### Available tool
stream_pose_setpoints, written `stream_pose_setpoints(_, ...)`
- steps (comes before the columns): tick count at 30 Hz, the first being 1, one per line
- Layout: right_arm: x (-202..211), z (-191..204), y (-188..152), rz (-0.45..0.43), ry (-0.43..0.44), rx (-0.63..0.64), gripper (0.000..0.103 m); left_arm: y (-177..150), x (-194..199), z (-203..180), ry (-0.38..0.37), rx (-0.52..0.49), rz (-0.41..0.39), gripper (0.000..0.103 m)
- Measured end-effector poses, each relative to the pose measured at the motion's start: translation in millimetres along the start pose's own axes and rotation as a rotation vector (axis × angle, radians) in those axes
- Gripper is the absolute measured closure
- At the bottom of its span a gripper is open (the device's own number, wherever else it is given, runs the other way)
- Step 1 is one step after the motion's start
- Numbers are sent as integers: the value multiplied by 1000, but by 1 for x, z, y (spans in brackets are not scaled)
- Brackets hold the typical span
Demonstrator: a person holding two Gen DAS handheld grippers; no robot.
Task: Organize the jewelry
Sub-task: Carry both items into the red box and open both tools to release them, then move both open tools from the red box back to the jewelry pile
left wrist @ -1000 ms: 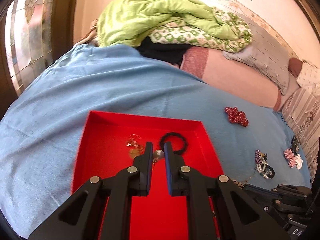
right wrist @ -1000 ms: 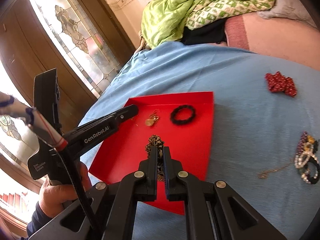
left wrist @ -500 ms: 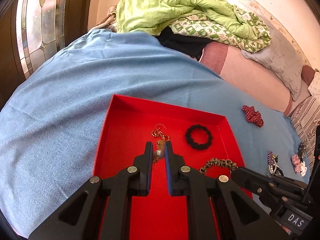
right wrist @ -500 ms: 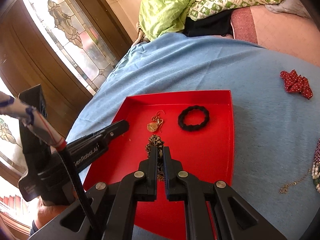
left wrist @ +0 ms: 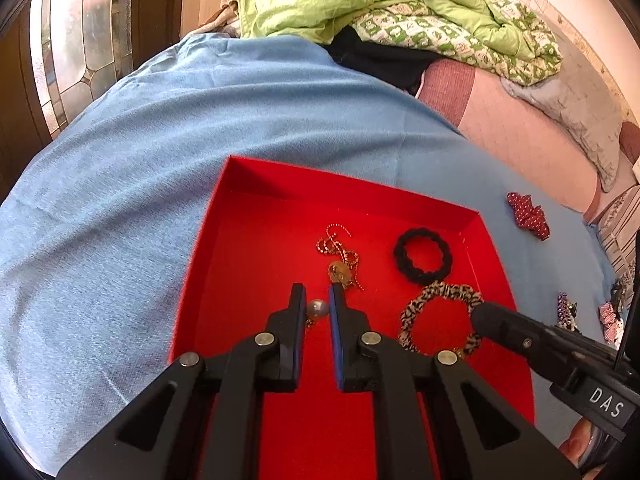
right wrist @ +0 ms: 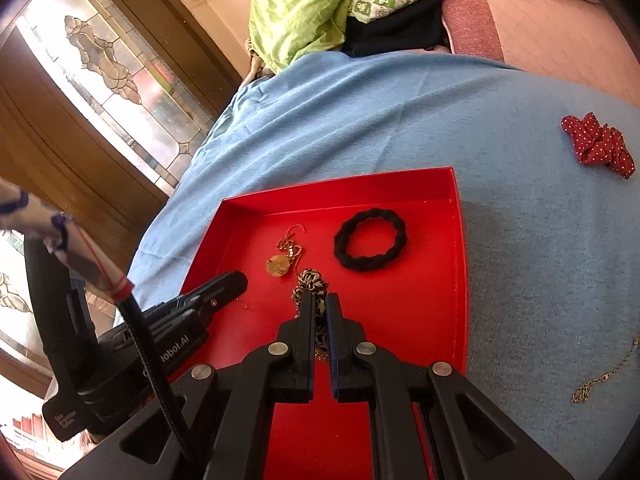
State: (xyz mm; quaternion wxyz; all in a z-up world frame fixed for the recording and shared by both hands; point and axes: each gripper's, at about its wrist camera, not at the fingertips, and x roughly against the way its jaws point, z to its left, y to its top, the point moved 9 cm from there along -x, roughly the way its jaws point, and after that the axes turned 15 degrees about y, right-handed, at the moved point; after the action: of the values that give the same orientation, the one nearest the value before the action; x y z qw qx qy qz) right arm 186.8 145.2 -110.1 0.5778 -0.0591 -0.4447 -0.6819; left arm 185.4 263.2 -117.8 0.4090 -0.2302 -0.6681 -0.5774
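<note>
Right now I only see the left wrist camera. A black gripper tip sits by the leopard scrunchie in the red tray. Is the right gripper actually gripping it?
Observer: Yes. In the right wrist view the right gripper is shut on the leopard scrunchie, which bunches out ahead of the fingertips.
Operator: Good. My left gripper holds the bead. Is anything loose outside the tray that I can't see?
Observer: A thin gold chain lies on the blue sheet, to the right of the red tray.
</note>
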Motion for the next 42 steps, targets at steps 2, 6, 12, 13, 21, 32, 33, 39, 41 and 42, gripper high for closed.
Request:
stream_pose_setpoints(2, -1, -4, 1, -1, -17, 0, 97, -1, -3, -1, 0, -1, 9, 92)
stream_pose_setpoints(6, 0, -13, 3, -4, -53, 4, 97, -2, -7, -2, 1, -4, 19, 92)
stream_pose_setpoints(12, 0, -22, 4, -1, -76, -1, 96, -3, -7, -6, -9, -6, 25, 92)
stream_pose_setpoints(13, -1, -21, 4, -2, -81, 2, 96, -3, -7, -7, -9, -6, 26, 92)
stream_pose_setpoints(21, 0, -20, 5, -2, -99, 23, 96, -1, -3, -7, -14, 4, 13, 75)
stream_pose_setpoints(32, 4, -22, 3, 6, -105, 17, 86, 7, 6, -10, -38, 17, -14, 75)
stream_pose_setpoints(33, 4, -22, 3, 9, -104, 18, 83, 7, 8, -11, -40, 17, -18, 75)
stream_pose_setpoints(39, 11, -17, 4, 0, -96, 31, 82, 12, 14, -12, -48, 31, -38, 73)
stream_pose_setpoints(41, 17, -14, 6, -11, -93, 36, 82, 13, 16, -12, -47, 34, -46, 72)
stream_pose_setpoints(42, 20, -13, 6, -14, -91, 39, 82, 14, 17, -13, -47, 37, -49, 72)
